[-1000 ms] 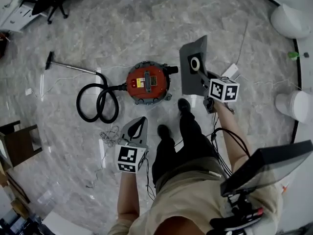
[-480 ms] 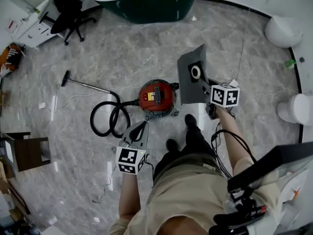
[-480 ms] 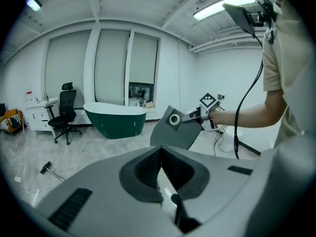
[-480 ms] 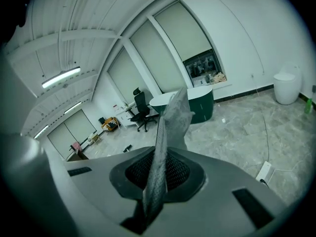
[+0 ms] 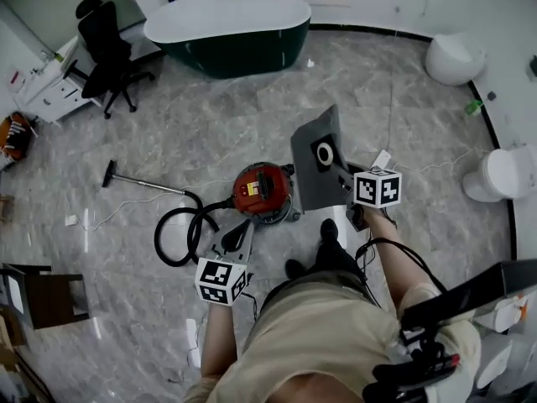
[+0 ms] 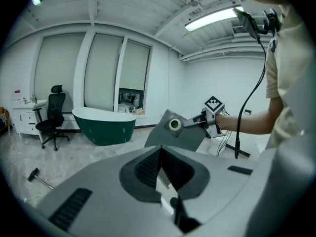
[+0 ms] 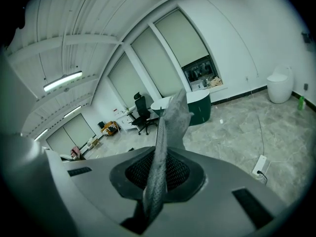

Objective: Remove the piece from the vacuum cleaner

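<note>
Marble floor [image 5: 210,116], bathtub [image 5: 226,32] at 12 o'clock; grey flat piece [image 5: 312,162] is off the vacuum cleaner [image 5: 262,190], held up just at its 3 o'clock; right gripper [image 5: 340,173] clamped on the piece's edge, piece's long axis running toward 11 o'clock from the claw; left gripper [image 5: 235,235] closed, empty, at the vacuum's 6 o'clock, nearer to it; both forearms stretched forward.

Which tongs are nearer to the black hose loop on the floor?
Left. The left tongs hang beside the hose, above it. The right tongs, gripping the grey piece, are on the vacuum's far side.
</note>
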The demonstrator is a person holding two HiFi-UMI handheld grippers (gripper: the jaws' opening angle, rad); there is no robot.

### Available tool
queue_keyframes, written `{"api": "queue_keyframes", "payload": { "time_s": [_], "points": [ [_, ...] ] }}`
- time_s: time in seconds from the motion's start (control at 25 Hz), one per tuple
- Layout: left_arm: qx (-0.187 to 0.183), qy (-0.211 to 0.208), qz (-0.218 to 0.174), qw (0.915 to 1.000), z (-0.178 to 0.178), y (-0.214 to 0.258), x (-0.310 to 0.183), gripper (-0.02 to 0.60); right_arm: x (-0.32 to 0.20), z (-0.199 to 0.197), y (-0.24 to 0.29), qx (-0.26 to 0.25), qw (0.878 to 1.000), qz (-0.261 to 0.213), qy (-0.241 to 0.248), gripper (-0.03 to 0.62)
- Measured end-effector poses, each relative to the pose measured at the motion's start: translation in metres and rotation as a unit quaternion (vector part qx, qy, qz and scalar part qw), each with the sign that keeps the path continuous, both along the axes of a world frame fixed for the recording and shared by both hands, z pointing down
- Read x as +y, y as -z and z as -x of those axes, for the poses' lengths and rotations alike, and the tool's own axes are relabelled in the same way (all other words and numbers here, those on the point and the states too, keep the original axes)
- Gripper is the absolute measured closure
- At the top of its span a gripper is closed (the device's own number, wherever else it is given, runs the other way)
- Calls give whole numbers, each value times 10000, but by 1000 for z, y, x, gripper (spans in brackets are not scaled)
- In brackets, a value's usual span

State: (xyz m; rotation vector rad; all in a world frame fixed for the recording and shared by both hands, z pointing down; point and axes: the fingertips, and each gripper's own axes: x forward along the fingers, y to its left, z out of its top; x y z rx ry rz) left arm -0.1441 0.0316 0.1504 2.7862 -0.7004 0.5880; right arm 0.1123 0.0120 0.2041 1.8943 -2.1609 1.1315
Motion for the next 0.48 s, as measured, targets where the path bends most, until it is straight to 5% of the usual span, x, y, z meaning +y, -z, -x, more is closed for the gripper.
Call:
{"api": "queue_keyframes", "payload": {
  "time_s": [0.48],
  "points": [
    [17, -759, 149, 9970, -48, 10, 38, 578, 70, 5, 22, 53, 10000, 34, 14, 569]
  ]
}}
